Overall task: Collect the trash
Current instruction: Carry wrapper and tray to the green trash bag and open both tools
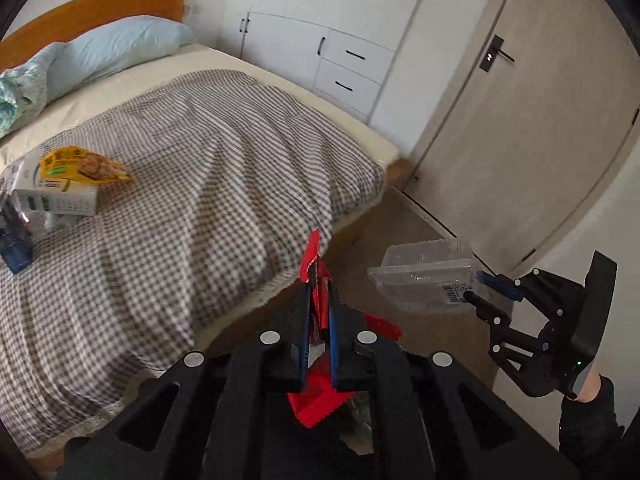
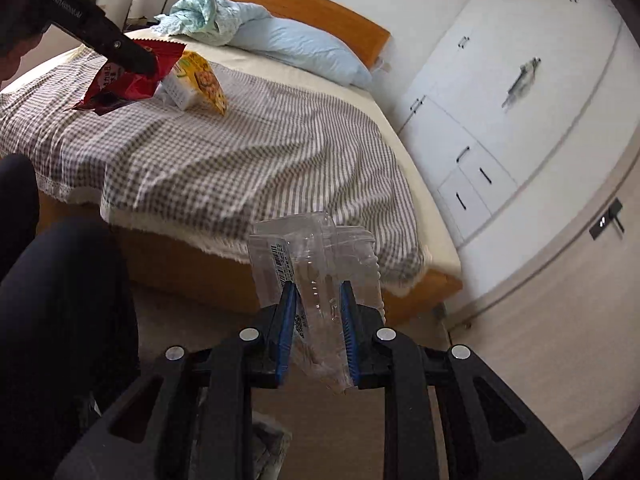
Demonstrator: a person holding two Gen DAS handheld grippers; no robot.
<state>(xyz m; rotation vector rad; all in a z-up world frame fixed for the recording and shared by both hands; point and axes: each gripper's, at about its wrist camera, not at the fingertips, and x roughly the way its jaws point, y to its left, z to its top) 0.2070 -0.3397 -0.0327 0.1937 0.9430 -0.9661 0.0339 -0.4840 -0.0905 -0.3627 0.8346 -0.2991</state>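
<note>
Only barcode label (image 2: 280, 261) (clear tray (image 2: 320, 264))

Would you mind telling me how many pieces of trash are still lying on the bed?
3 that I can make out, grouped on the checked blanket: a yellow snack bag atop a white carton, and a dark blue packet at the picture's edge. Others may be hidden.

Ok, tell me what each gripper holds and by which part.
The left gripper pinches a red wrapper near its middle. The right gripper clamps a clear plastic container across its near end, beside the barcode label.
</note>
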